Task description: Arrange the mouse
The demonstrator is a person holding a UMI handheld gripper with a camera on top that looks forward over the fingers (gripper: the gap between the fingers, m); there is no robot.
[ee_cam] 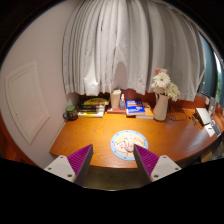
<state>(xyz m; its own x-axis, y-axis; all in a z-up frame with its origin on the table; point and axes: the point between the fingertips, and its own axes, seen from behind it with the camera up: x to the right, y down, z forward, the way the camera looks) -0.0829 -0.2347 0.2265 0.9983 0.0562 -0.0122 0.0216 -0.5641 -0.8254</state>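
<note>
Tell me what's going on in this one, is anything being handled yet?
Not yet. The hand-held gripper hangs open above the near edge of a wooden desk, holding nothing. Just beyond its fingers lies a round mouse pad. Further back stand a white vase of flowers, a stack of books and a blue book, with curtains behind. I can't make out a mouse.
</note>
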